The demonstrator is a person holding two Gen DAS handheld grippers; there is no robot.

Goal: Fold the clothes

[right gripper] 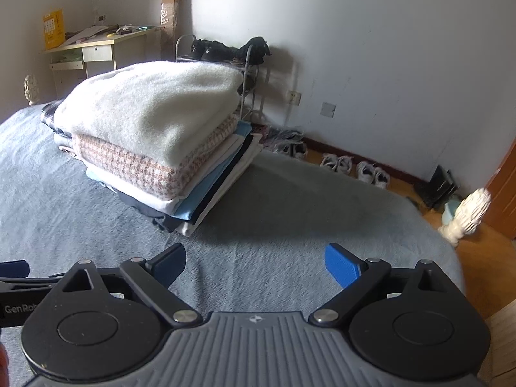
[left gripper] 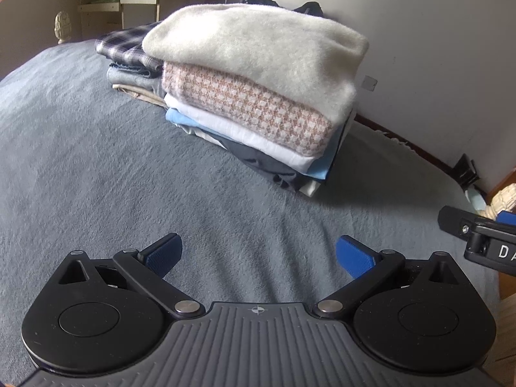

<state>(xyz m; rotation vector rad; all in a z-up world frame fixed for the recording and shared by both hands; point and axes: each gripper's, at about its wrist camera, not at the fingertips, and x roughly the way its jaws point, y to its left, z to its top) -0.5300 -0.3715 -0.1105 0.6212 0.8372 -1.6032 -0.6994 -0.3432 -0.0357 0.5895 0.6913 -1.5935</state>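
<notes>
Grey-blue fleece bedspread carries the tall stack of folded clothes, fluffy cream sweater on top, lying ahead of both claws and left of the right one, well apart. Left gripper and right gripper both spread wide, empty. No containers; no unfolded garment visible.

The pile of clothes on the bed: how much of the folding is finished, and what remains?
Done: a folded stack on the grey-blue bedspread, fluffy cream sweater on top, pink houndstooth knit beneath. In hand: nothing; the left claw and right claw are open over bare bedspread. Left: no unfolded garment is visible.
</notes>
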